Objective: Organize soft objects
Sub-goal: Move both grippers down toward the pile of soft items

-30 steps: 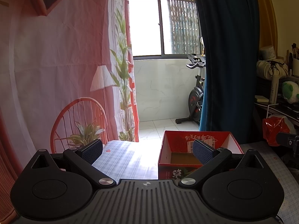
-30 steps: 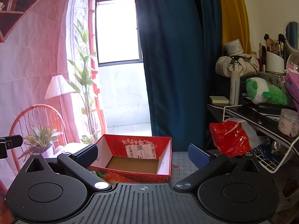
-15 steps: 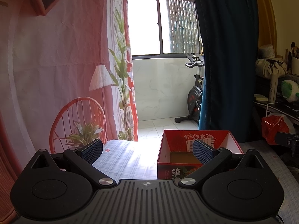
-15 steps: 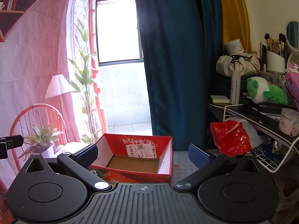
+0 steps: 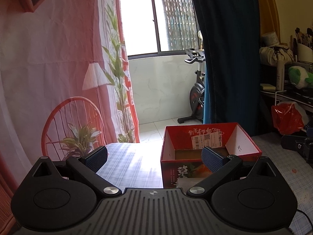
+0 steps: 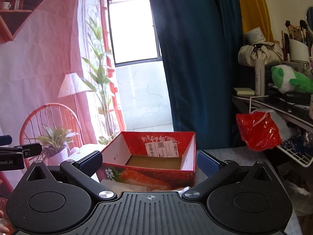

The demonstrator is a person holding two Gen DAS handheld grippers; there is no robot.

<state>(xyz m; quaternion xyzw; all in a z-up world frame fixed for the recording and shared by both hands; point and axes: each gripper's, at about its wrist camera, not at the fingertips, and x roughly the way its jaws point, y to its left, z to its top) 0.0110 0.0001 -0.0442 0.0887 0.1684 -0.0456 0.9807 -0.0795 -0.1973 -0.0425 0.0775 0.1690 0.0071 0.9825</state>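
A red cardboard box (image 5: 210, 137) (image 6: 156, 145) with a white shipping label stands open and empty on the checked tablecloth (image 5: 129, 166). My left gripper (image 5: 154, 158) is open, its right finger in front of the box's near wall, nothing held. My right gripper (image 6: 149, 162) is open too, its fingers either side of the box front, holding nothing. A pale folded cloth edge (image 6: 117, 186) (image 5: 187, 183) lies just before the box, mostly hidden by the gripper bodies. A green and white plush toy (image 6: 289, 79) (image 5: 299, 76) sits on the shelf at right.
A red plastic bag (image 6: 258, 131) hangs beside a white wire rack (image 6: 293, 154) at right. The dark blue curtain (image 6: 195, 58) hangs behind the box. The other gripper (image 6: 19, 152) shows at the left edge. An exercise bike (image 5: 195, 90) stands by the window.
Both cameras have drifted slightly; the box sits a little lower and nearer in both views. Both grippers stay open and empty.
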